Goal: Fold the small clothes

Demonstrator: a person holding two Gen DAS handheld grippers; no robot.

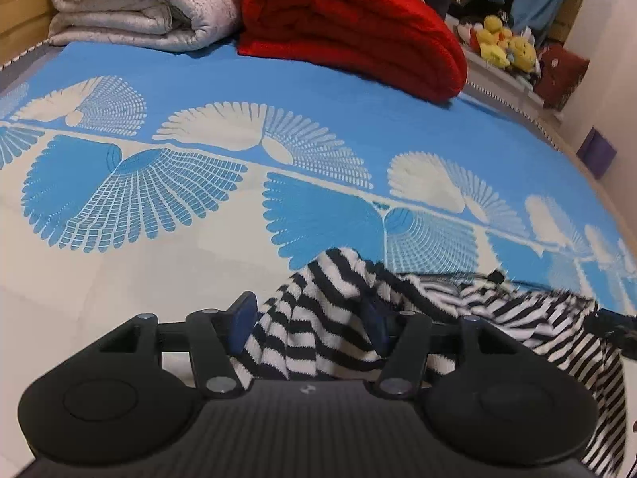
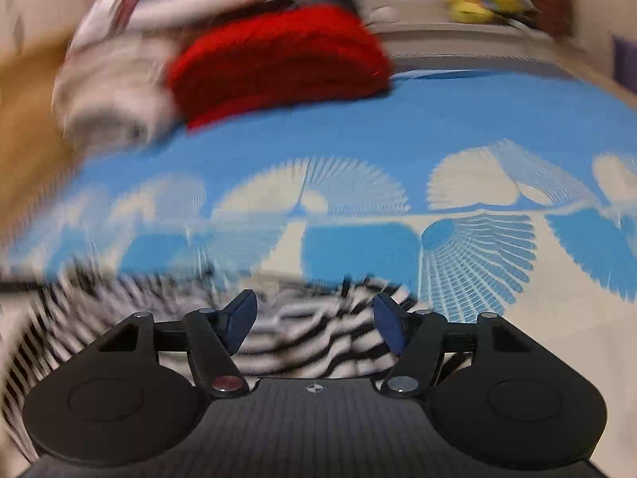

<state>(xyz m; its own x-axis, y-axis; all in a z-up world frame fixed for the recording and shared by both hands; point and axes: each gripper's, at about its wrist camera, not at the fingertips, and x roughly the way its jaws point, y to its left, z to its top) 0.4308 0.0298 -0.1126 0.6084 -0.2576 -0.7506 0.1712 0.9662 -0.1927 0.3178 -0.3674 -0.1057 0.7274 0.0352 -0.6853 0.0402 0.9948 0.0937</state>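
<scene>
A black-and-white striped garment [image 1: 318, 318] lies bunched on a blue-and-white patterned bedspread [image 1: 199, 91]. In the left wrist view it fills the gap between my left gripper's [image 1: 308, 318] blue fingers, which stand wide apart, and spreads off to the right. In the right wrist view, which is motion-blurred, the same striped garment [image 2: 310, 342] lies under and between my right gripper's [image 2: 314, 318] open blue fingers and stretches to the left. Neither gripper clearly pinches the cloth.
A folded red blanket [image 1: 350, 28] and a folded white quilt [image 1: 139, 4] sit at the far side of the bed. Yellow plush toys [image 1: 505, 44] stand on a shelf at the far right. A purple box [image 1: 597, 155] is past the bed's right edge.
</scene>
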